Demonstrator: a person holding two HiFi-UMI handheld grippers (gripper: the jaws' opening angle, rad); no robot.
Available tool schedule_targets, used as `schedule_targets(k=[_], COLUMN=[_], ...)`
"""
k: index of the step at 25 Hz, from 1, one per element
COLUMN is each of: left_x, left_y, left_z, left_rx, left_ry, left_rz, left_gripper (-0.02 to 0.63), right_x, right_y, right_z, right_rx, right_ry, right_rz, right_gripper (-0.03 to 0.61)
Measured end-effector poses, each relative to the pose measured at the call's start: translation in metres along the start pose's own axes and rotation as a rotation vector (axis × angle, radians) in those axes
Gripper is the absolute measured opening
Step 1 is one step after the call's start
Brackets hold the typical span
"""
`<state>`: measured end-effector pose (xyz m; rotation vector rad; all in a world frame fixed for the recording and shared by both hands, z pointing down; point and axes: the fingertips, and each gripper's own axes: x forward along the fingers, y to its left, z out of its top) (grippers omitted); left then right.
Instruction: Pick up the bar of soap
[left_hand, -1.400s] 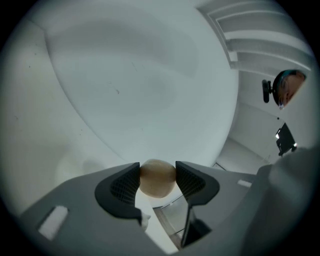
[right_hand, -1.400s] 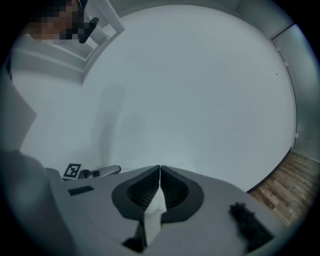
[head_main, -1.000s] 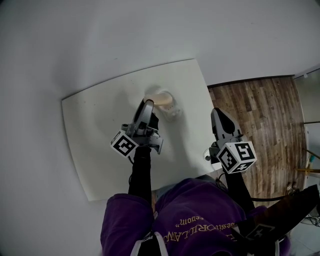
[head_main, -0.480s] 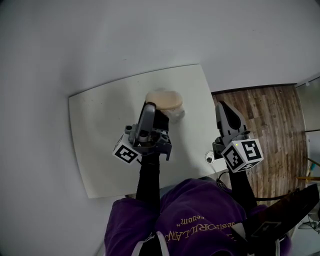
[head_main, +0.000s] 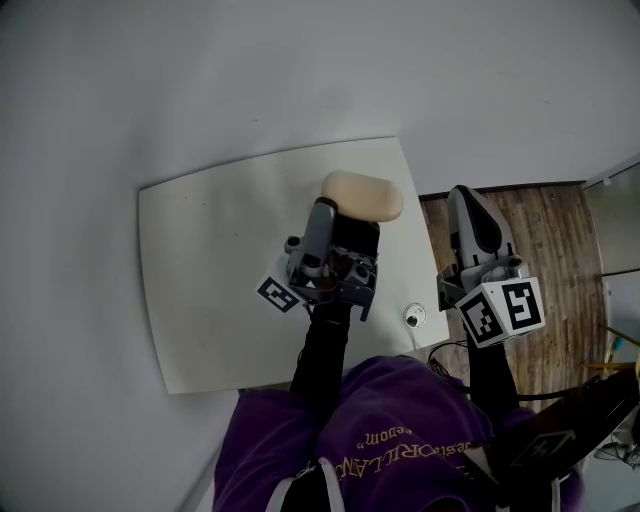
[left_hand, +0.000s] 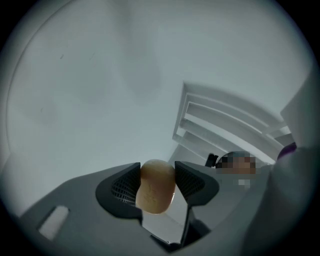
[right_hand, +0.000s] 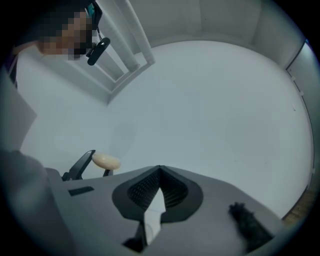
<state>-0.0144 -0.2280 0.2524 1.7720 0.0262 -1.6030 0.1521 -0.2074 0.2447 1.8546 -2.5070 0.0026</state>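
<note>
Left tool (head_main: 340, 214): jaws closed on the bar of soap (head_main: 362, 195), ribbed pads (left_hand: 125, 187) pressing its two flanks. Its own view shows the bar end-on between them, rounded, pale tan. In the head view the bar lies crosswise at the tool's tip, and more of it sticks out to the right than to the left.

Position: the bar appears lifted clear of the white surface (head_main: 220, 260), over that surface's far right corner. The right gripper view confirms the bar aloft against the wall.

Right tool (head_main: 470, 205): jaws together, nothing between them; held off to the side above the wooden floor (head_main: 560, 250).

Risks, as judged:
- Bar is smooth and curved; pads bear on convex faces. Extra squeeze could squirt it out forward.
- Grip looks off-centre; the longer end may pivot down if the wrist tilts or jerks.
- A drop from here may miss the surface edge and reach the floor.
</note>
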Motion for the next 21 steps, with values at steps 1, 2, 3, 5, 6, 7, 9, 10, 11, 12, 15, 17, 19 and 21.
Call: schedule_targets(k=[1, 2, 3, 5, 6, 7, 9, 10, 11, 12, 15, 17, 19, 21], left_x=[0.001, 0.003, 0.005, 0.008, 0.009, 0.009, 0.007, 0.005, 0.003, 0.002, 0.007, 0.008, 0.009, 0.01], left_y=[-0.002, -0.004, -0.006, -0.009, -0.011, -0.012, -0.009, -0.005, -0.001, 0.005, 0.017, 0.019, 0.016, 0.011], left_z=[0.0, 0.0, -0.001, -0.002, -0.001, 0.0, 0.001, 0.001, -0.001, -0.004, -0.019, -0.027, -0.031, -0.033], left_rx=[-0.012, -0.021, -0.025, -0.032, -0.037, -0.043, -0.055, -0.063, -0.076, -0.098, -0.175, -0.202, -0.208, -0.205], left_ry=[-0.003, -0.004, -0.001, 0.006, 0.004, -0.002, -0.022, -0.032, -0.042, -0.054, -0.088, -0.095, -0.084, -0.068], left_rz=[-0.017, -0.032, -0.045, -0.068, -0.078, -0.085, -0.076, -0.058, -0.036, -0.019, 0.013, 0.024, 0.017, 0.005], left_gripper=[0.222, 0.222, 0.221, 0.219, 0.218, 0.211, 0.171, 0.129, 0.084, 0.009, 0.006, 0.006, 0.006, 0.006], right_x=[0.001, 0.002, 0.003, 0.006, 0.008, 0.011, 0.015, 0.016, 0.018, 0.02, 0.026, 0.024, 0.021, 0.02], right_y=[0.003, 0.005, 0.006, 0.009, 0.011, 0.014, 0.02, 0.024, 0.027, 0.03, 0.027, 0.023, 0.025, 0.031], right_z=[0.004, 0.008, 0.01, 0.01, 0.009, 0.008, 0.005, 0.004, 0.003, 0.002, -0.002, -0.002, 0.0, 0.003], right_rx=[-0.017, -0.031, -0.041, -0.056, -0.061, -0.064, -0.062, -0.059, -0.055, -0.048, 0.01, 0.048, 0.046, 0.031], right_ry=[-0.014, -0.025, -0.032, -0.036, -0.036, -0.036, -0.039, -0.041, -0.041, -0.039, -0.017, -0.014, -0.023, -0.035], right_rz=[-0.001, -0.003, -0.005, -0.004, -0.001, 0.003, 0.012, 0.017, 0.024, 0.034, 0.063, 0.068, 0.079, 0.098], right_gripper=[0.008, 0.006, 0.006, 0.008, 0.006, 0.006, 0.006, 0.006, 0.006, 0.006, 0.006, 0.005, 0.006, 0.006])
